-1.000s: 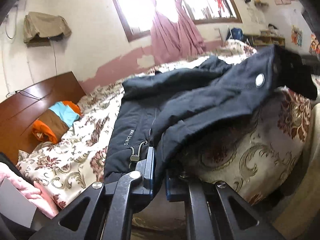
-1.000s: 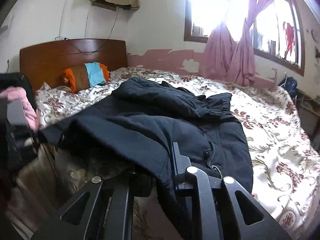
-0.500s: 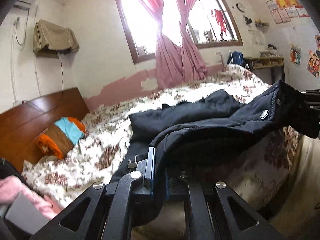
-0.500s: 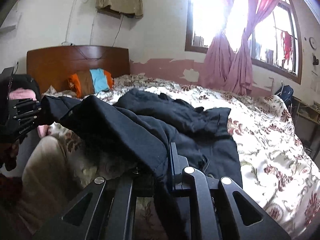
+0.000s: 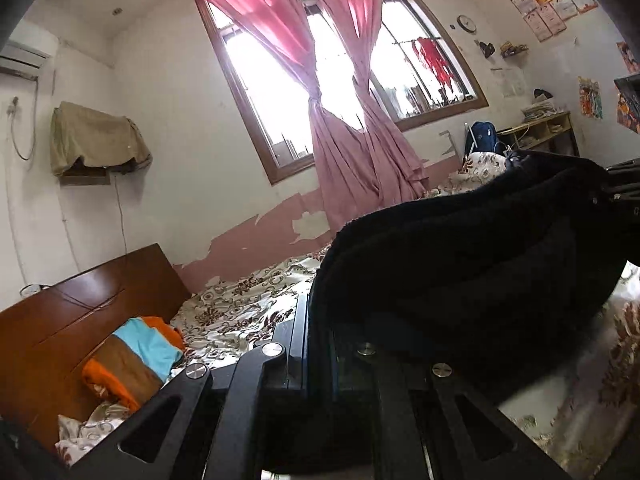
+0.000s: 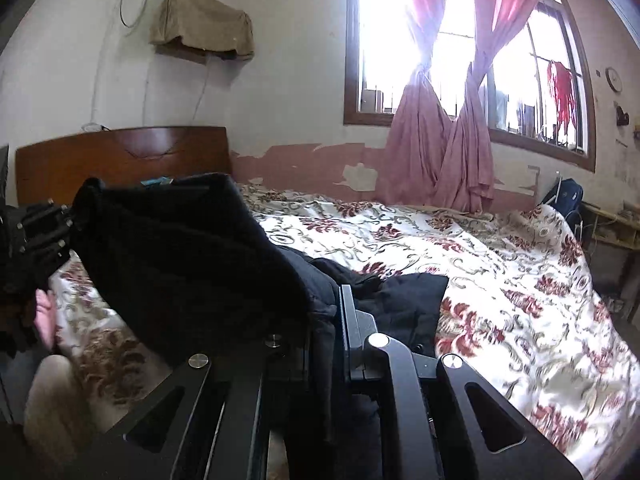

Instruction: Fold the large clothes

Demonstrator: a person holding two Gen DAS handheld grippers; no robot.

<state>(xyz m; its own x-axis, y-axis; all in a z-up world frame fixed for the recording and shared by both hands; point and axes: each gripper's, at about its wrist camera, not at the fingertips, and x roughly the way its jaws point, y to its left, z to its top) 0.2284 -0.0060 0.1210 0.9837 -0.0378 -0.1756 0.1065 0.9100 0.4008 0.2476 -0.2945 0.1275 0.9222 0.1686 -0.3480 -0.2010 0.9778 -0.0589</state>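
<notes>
Floral-printed bedspread [image 6: 460, 264] is covering the bed, and the black padded jacket [image 5: 460, 264] is hanging stretched above its near edge, one end trailing on the cover. The left gripper [image 5: 316, 336] is pinching the jacket's hem, jaws pressed tight on the fabric. The right gripper [image 6: 324, 332] is clamping the other end likewise. An orange-and-blue pillow [image 5: 132, 356] is lying by the headboard [image 5: 80, 304].

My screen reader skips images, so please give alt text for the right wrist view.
The right gripper is shut on a black jacket, its other end held by the left gripper, above a floral bedspread.
</notes>
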